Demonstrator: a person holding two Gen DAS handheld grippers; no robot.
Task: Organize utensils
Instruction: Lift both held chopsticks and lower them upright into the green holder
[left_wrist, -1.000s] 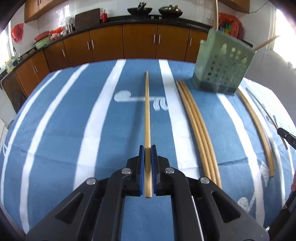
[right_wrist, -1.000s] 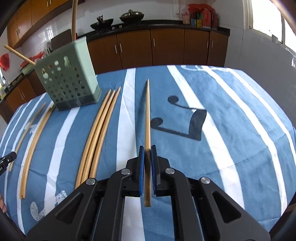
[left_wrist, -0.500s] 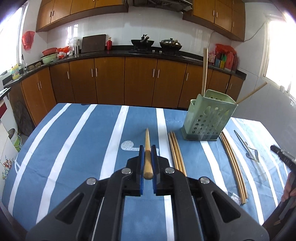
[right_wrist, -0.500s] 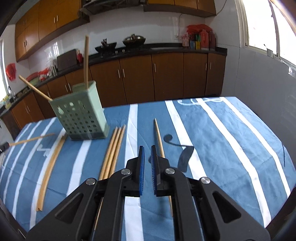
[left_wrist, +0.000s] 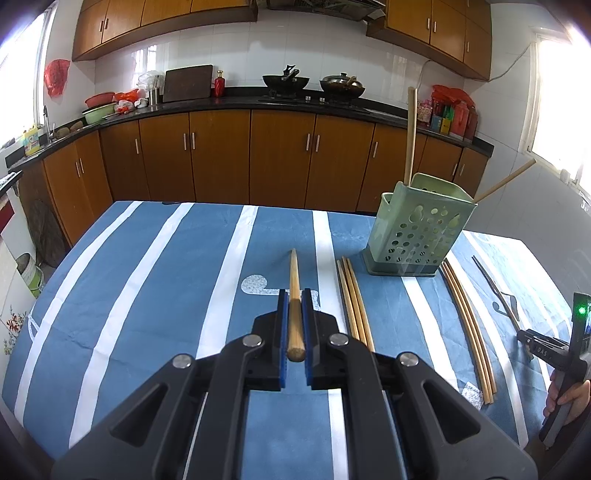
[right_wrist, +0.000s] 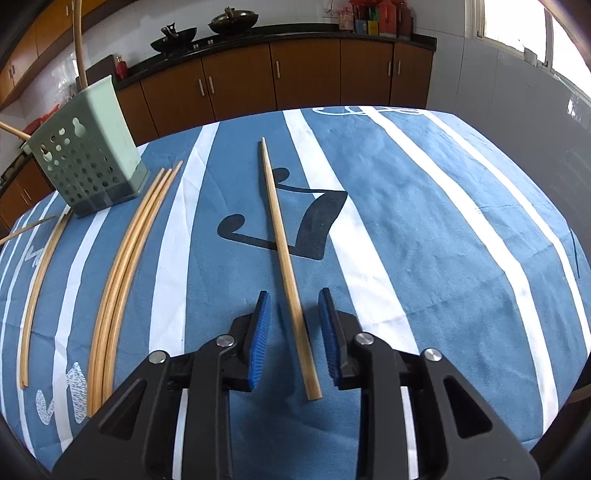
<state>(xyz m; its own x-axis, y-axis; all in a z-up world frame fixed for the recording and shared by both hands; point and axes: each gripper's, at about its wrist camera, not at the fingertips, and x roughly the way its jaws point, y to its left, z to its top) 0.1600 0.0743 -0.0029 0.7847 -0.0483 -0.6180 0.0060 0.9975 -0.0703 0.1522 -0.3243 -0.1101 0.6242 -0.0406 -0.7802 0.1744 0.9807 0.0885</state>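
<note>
My left gripper (left_wrist: 294, 295) is shut on a wooden chopstick (left_wrist: 294, 280) and holds it above the blue striped tablecloth (left_wrist: 147, 280), pointing forward. The green perforated utensil holder (left_wrist: 417, 236) stands to the right with two chopsticks in it. My right gripper (right_wrist: 294, 299) is open and low over the cloth, its jaws on either side of a loose chopstick (right_wrist: 282, 240) that lies flat between them. The holder also shows at the far left of the right wrist view (right_wrist: 86, 162).
Three chopsticks (right_wrist: 125, 251) lie together right of the holder's base, more (right_wrist: 40, 280) on its other side; both groups show in the left wrist view (left_wrist: 352, 299), (left_wrist: 467, 321). Metal tongs (left_wrist: 495, 288) lie near the right edge. Kitchen cabinets (left_wrist: 258, 155) stand behind.
My right gripper let go of its chopstick, lifted, then came down again with jaws opened around it. My left gripper lifted its chopstick off the cloth.
</note>
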